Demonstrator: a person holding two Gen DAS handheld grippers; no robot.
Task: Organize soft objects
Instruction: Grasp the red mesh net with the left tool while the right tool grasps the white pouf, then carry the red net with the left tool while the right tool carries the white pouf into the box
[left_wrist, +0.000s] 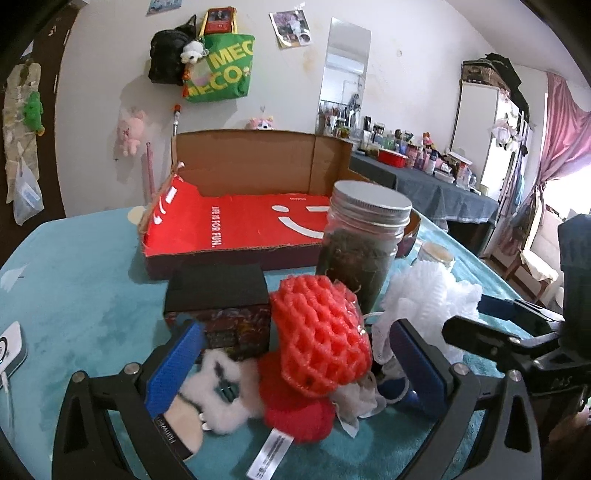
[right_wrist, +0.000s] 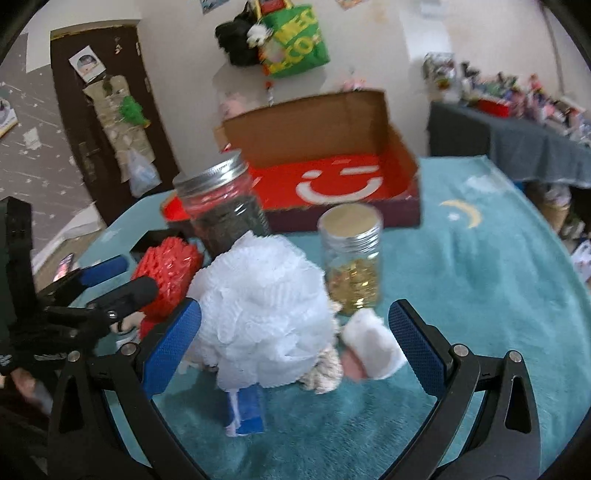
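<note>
Red foam net (left_wrist: 321, 332) and white mesh puff (right_wrist: 262, 310) lie between wide-apart fingers.

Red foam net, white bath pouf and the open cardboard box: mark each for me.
red foam net (left_wrist: 321, 332), left wrist view, middle of its mesh.
white bath pouf (right_wrist: 266, 314), right wrist view, centre of the ruffles.
open cardboard box (left_wrist: 243, 164), left wrist view, inside of its back wall.

Straight ahead of the hand-held gripper, a white wall (left_wrist: 406, 55) with a narrow mirror (left_wrist: 345, 74); off right, a pink curtain (left_wrist: 565, 136) (daylight glaring through); left, a dark brown door (right_wrist: 103, 122).
</note>
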